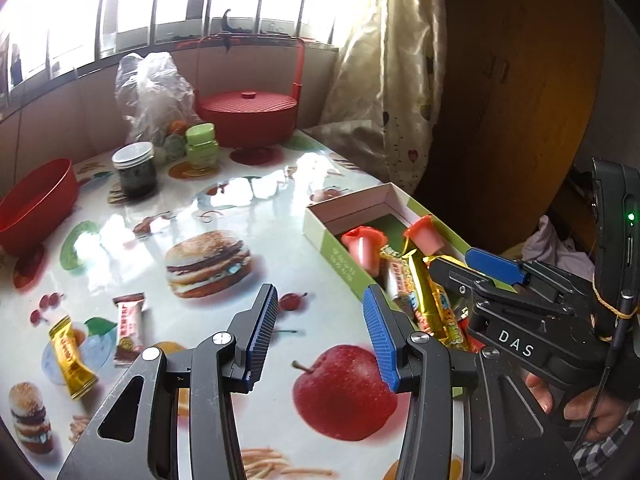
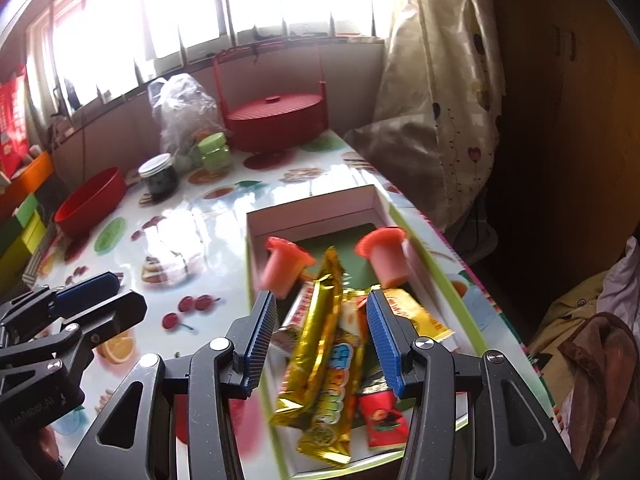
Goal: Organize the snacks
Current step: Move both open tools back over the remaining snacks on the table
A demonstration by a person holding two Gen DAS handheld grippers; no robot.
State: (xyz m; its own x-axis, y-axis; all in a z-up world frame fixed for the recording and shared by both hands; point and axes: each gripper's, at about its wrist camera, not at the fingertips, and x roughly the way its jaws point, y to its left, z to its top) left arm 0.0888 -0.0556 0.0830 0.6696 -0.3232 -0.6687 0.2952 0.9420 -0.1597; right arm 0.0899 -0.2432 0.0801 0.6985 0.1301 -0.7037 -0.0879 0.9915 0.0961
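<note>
A green-and-white box [image 2: 316, 208] lies on the table's right side and holds two pink jelly cups [image 2: 286, 266], gold-wrapped bars [image 2: 320, 336] and a red packet [image 2: 382, 420]. The box [image 1: 340, 256] also shows in the left wrist view. My right gripper [image 2: 320, 332] is open and empty, hovering just above the snacks in the box. My left gripper [image 1: 320, 328] is open and empty above the table, left of the box. Two loose snacks lie on the table at its left: a gold bar [image 1: 72, 356] and a red-brown packet [image 1: 128, 328].
A red bowl [image 1: 36, 204], a dark jar [image 1: 134, 170], a green jar [image 1: 202, 146], a plastic bag [image 1: 152, 92] and a red lidded basket [image 1: 250, 116] stand at the back. A curtain [image 1: 392, 80] hangs at the right. The table's right edge runs beside the box.
</note>
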